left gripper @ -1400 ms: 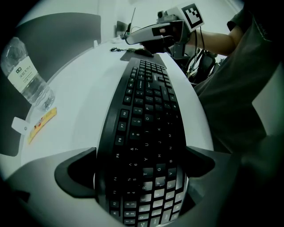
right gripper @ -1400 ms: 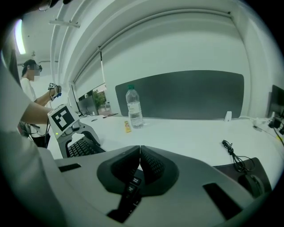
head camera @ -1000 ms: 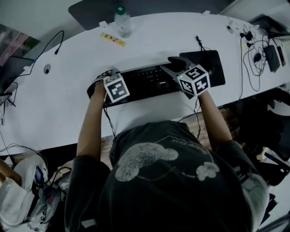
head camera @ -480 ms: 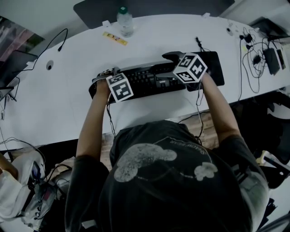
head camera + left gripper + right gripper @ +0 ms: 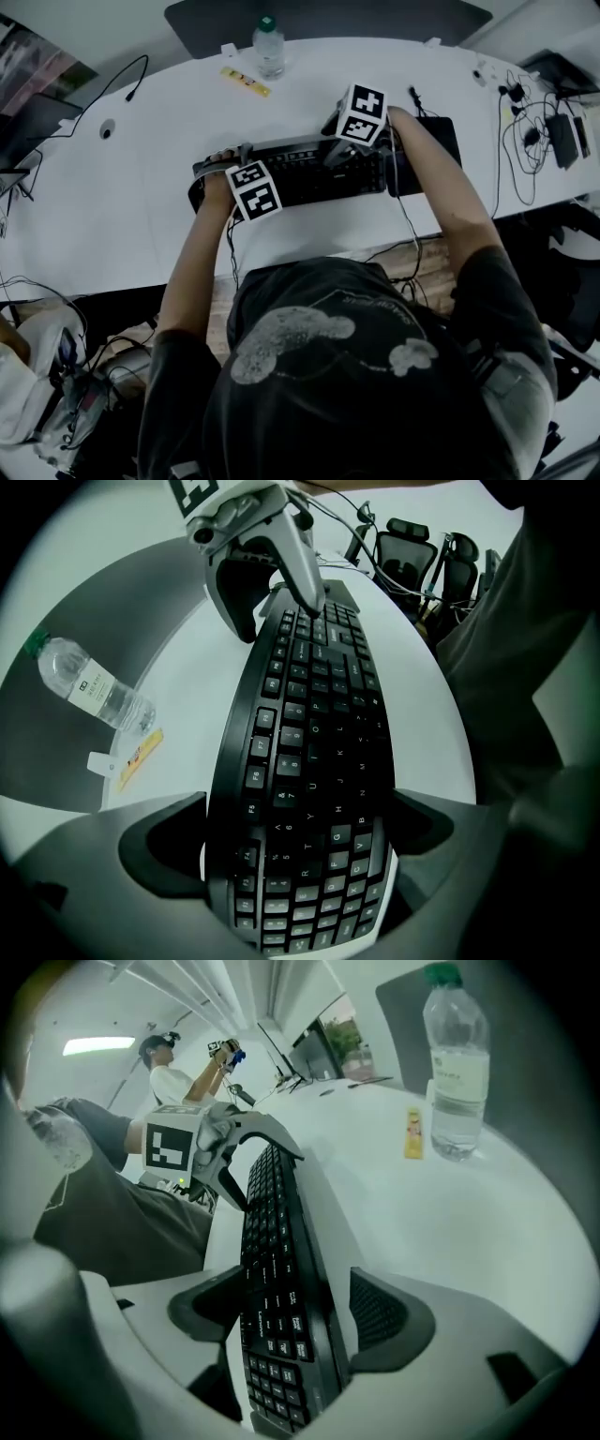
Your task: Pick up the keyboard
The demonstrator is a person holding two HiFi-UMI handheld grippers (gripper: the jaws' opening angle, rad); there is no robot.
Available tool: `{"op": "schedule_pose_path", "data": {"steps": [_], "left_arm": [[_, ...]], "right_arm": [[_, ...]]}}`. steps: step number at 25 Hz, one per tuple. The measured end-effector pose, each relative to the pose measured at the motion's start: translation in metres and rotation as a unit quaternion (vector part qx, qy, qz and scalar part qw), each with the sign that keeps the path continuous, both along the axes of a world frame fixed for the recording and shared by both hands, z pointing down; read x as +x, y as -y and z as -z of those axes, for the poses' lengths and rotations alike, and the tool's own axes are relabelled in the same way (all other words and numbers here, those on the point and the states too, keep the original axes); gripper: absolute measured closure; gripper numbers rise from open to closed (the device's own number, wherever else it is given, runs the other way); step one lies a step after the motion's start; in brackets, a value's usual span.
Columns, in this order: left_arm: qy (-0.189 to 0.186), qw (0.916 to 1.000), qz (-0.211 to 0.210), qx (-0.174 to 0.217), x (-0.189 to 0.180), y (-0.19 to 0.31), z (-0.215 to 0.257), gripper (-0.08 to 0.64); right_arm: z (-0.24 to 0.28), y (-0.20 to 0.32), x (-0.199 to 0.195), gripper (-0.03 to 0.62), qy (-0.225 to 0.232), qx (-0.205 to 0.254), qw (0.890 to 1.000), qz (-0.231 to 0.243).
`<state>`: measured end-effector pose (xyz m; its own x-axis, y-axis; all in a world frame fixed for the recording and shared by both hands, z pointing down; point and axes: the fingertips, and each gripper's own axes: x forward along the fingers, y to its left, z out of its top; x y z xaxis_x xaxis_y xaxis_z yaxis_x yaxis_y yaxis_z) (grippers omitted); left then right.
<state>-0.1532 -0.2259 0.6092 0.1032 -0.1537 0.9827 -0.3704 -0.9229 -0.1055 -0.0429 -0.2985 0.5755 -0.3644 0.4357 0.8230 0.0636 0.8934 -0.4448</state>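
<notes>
Keyboard [image 5: 300,176]: black, full-size, on the white counter [image 5: 141,216] towards its near edge, long side running left to right. Whether any part is raised off the surface cannot be told.

Left gripper [image 5: 298,829]: over the keyboard's left end, pointing steeply down. Fingers [image 5: 169,850] stand wide and pinch the keyboard across its depth, one pad on the near edge and one on the far edge. The key rows fill the whole gap.

Right gripper [image 5: 295,1316]: at the keyboard's right end, tilted down and leftward. Its fingers [image 5: 380,1316] have just been closing. The keyboard stands between them, and the pads sit against its near and far edges with the spread still wide.

Black mouse pad [image 5: 445,150]: just right of the keyboard, partly under the right forearm.

Water bottle [image 5: 269,47]: upright at the counter's far side, green cap, well apart from the keyboard. Small yellow packet [image 5: 246,82] lies flat just near-left of it.

Loose cables [image 5: 525,112]: tangled at the far right of the counter.

Second person [image 5: 173,1072]: in the background of the right gripper view, arm raised.
</notes>
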Motion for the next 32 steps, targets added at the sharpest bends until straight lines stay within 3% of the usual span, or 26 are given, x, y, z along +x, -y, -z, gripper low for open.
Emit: {"op": "schedule_pose_path", "data": {"steps": [7, 11, 14, 19, 24, 32], "left_arm": [[-0.004, 1.0, -0.001, 0.003, 0.001, -0.001, 0.001, -0.021], [-0.006, 1.0, -0.001, 0.003, 0.001, 0.0, 0.004, -0.021], [-0.007, 1.0, -0.001, 0.003, 0.0, 0.0, 0.004, -0.021], [-0.005, 1.0, 0.0, 0.007, 0.002, 0.0, 0.004, -0.021], [0.0, 0.9996, -0.005, 0.028, 0.001, -0.001, 0.01, -0.023], [0.023, 0.9938, -0.009, 0.108, 0.005, -0.01, 0.025, -0.022]], "right_arm": [[-0.021, -0.013, 0.0, 0.324, -0.091, -0.084, 0.99, 0.067], [-0.03, -0.021, -0.004, 0.34, -0.112, -0.11, 0.983, 0.094], [-0.034, -0.029, -0.005, 0.399, -0.128, -0.135, 0.975, 0.118], [-0.032, -0.035, -0.002, 0.436, -0.143, -0.181, 0.963, 0.136], [-0.021, -0.042, -0.001, 0.486, -0.128, -0.204, 0.96, 0.146], [0.005, -0.06, 0.002, 0.535, -0.058, -0.238, 0.966, 0.085]]}}
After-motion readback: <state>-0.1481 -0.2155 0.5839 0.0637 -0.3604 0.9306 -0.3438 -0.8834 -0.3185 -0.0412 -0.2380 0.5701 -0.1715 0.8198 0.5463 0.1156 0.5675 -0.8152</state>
